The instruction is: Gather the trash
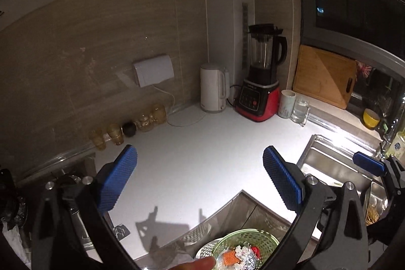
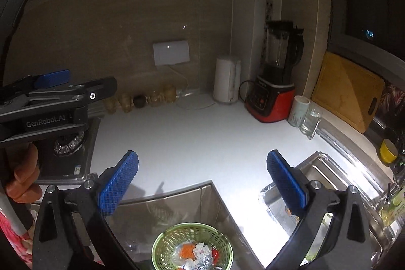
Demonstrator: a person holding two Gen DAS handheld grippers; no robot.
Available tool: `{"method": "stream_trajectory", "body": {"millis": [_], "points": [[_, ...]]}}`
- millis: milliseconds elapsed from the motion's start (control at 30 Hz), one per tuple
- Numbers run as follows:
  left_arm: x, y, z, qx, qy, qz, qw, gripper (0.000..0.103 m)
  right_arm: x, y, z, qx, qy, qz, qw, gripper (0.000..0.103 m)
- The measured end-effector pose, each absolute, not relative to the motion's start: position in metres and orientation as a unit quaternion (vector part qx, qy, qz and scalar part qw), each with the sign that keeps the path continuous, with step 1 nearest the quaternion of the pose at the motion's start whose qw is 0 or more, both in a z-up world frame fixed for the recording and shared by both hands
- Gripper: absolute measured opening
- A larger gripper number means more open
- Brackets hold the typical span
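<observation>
Left wrist view: the left gripper (image 1: 200,177) has both blue pads spread wide, with nothing between them. Below the counter's front edge sits one green basket (image 1: 249,239) holding crumpled foil (image 1: 246,258) and an orange scrap (image 1: 229,257). One white counter (image 1: 202,143) carries, along its back edge, one white kettle (image 1: 214,87), one red-based blender (image 1: 262,75), one mug (image 1: 287,103) and one glass jug (image 1: 300,110). One sink (image 1: 336,168) lies at the counter's right edge.

Right wrist view: the right gripper (image 2: 202,184) also stands fully spread and empty. The same basket (image 2: 193,244) shows below the counter's front corner. The left gripper's body crosses the left edge, held by one hand (image 2: 24,173). One cutting board (image 2: 349,90) leans at the right.
</observation>
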State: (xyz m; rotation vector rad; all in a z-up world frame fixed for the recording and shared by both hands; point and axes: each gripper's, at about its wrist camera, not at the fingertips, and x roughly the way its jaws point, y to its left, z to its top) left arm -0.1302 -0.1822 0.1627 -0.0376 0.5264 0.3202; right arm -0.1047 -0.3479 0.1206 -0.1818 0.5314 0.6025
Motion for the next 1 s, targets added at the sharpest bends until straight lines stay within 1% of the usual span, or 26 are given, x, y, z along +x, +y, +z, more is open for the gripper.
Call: {"method": "stream_trajectory", "body": {"millis": [133, 267, 500, 1000], "points": [[-0.146, -0.187, 0.173, -0.028, 0.251, 0.161, 0.954, 0.095, -0.117, -0.360, 0.133, -0.066, 0.244, 0.289, 0.923, 0.101], [-0.153, -0.193, 0.169, -0.027, 0.256, 0.166, 0.952, 0.095, -0.123, -0.366, 0.131, -0.061, 0.247, 0.283, 0.925, 0.101], [-0.153, -0.198, 0.158, -0.030, 0.273, 0.167, 0.947, 0.095, -0.123, -0.369, 0.124, -0.058, 0.256, 0.284, 0.922, 0.101], [-0.147, -0.195, 0.153, -0.032, 0.278, 0.174, 0.944, 0.095, -0.128, -0.368, 0.124, -0.057, 0.256, 0.284, 0.922, 0.101]]}}
